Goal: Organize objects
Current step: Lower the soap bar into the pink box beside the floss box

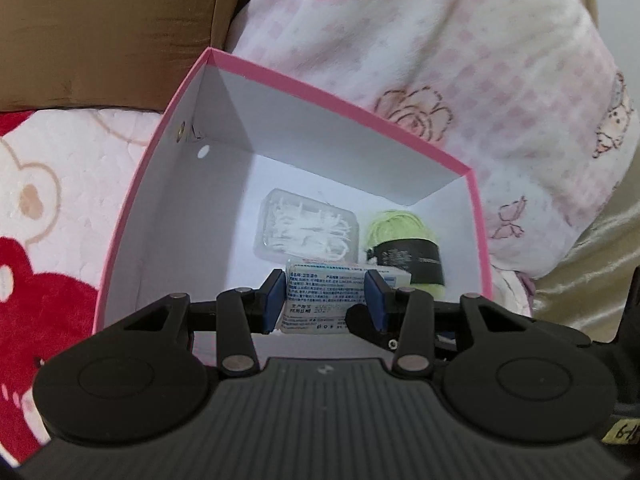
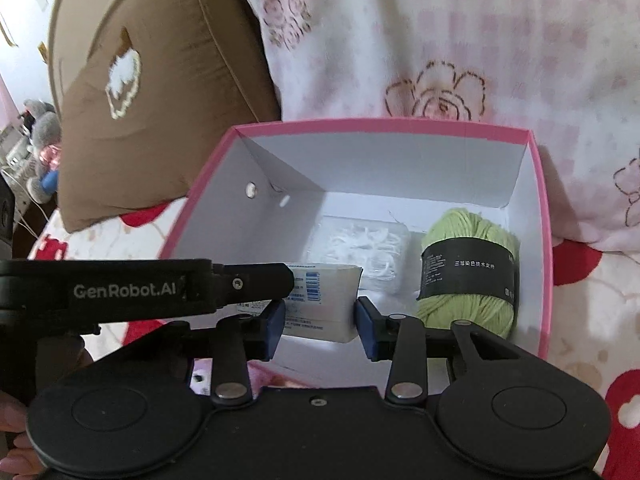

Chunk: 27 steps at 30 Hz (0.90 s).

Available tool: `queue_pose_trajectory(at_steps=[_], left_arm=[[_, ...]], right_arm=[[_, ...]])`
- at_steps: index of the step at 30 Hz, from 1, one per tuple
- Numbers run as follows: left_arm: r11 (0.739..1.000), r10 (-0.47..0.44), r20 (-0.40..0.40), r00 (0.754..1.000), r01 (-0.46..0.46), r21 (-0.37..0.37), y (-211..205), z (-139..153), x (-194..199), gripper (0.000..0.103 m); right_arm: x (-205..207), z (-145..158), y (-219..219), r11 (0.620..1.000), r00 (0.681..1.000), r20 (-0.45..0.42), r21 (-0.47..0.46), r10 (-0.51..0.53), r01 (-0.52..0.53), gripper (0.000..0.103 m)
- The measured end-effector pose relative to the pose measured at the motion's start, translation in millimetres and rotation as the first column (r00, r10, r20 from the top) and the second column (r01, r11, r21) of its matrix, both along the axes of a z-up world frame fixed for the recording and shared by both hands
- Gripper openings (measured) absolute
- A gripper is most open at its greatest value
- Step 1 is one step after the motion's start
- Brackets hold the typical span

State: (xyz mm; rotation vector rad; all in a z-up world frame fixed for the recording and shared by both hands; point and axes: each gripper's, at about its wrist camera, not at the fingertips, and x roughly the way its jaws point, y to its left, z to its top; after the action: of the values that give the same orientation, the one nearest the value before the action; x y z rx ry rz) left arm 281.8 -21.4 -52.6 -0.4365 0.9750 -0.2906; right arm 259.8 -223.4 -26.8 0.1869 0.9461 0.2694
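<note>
A white wipes packet (image 1: 325,300) with blue print hangs over the open pink box (image 1: 340,92), and my left gripper (image 1: 326,300) is shut on it. In the right wrist view the same packet (image 2: 320,304) sits between the blue pads (image 2: 366,328) of my right gripper (image 2: 320,322), which rest against its two sides. The left gripper's finger (image 2: 256,280) reaches in from the left onto the packet. On the floor of the box (image 2: 380,126) lie a clear case of floss picks (image 2: 360,248) and a green yarn ball (image 2: 468,272) with a black band.
The box stands on a red and white plush blanket (image 1: 48,216). A pink floral quilt (image 2: 440,40) is heaped behind it and a brown cushion (image 2: 140,92) stands at the back left. The left half of the box floor is bare.
</note>
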Motion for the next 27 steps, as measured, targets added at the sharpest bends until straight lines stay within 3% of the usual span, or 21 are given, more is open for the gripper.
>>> queue_pose_trajectory(at_steps=[6, 21, 27], left_arm=[[0.999, -0.010, -0.059, 0.998, 0.013, 0.051, -8, -23, 20, 0.042], [0.999, 0.027, -0.129, 0.991, -0.024, 0.022, -16, -57, 40, 0.042], [0.999, 0.045, -0.142, 0.989, -0.047, -0.009, -14, -61, 42, 0.042]], right_arm=[[17, -22, 1, 1.000, 0.998, -0.058, -0.017, -0.009, 0.008, 0.041], [41, -53, -6, 0.998, 0.985, -0.164, -0.044, -0.058, 0.051, 0.041], [44, -54, -5, 0.995, 0.986, -0.146, -0.076, -0.080, 0.069, 0.041]])
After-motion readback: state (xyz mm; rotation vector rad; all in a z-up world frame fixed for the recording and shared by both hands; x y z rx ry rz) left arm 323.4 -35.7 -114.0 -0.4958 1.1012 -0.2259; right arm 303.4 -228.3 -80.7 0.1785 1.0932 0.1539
